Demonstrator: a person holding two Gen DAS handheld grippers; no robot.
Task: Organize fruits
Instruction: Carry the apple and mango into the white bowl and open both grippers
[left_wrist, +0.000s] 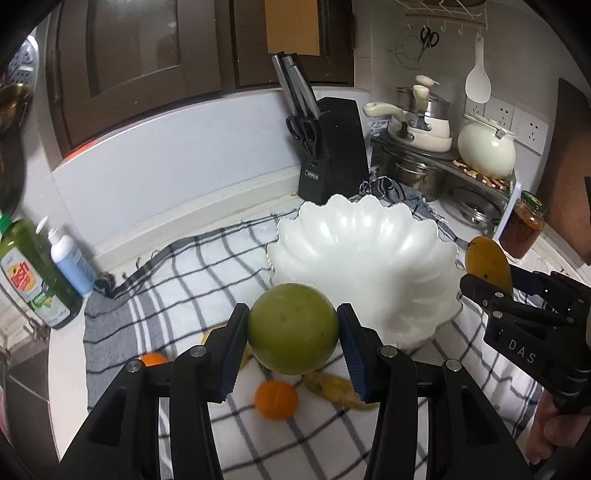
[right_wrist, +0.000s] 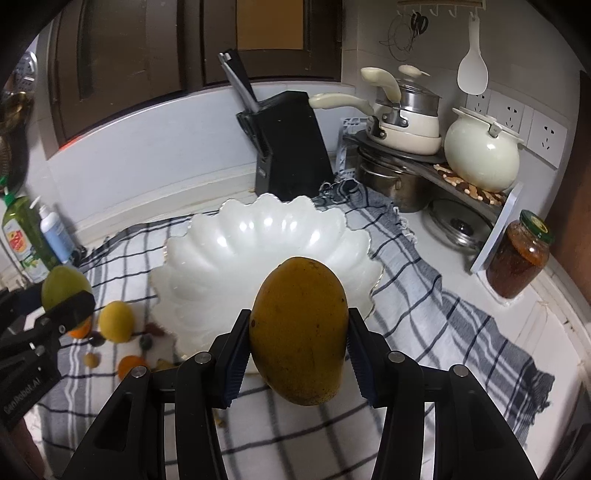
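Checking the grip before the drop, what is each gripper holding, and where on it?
The left gripper clamps a green round fruit across its widest middle. The right gripper clamps a yellow mango across its sides, near mid-length.

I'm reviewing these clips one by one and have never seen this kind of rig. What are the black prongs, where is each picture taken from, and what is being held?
There is no robot. A person holds a two-finger gripper in each hand, and a fisheye camera on each one looks along its fingers; the black prongs are those fingers. One picture comes from the left gripper, shut on a green fruit. The other comes from the right gripper, shut on a mango. Each gripper also shows at the edge of the other's view. Below them lies a checked cloth with an empty white bowl, and oranges and other small fruit lie loose beside it.
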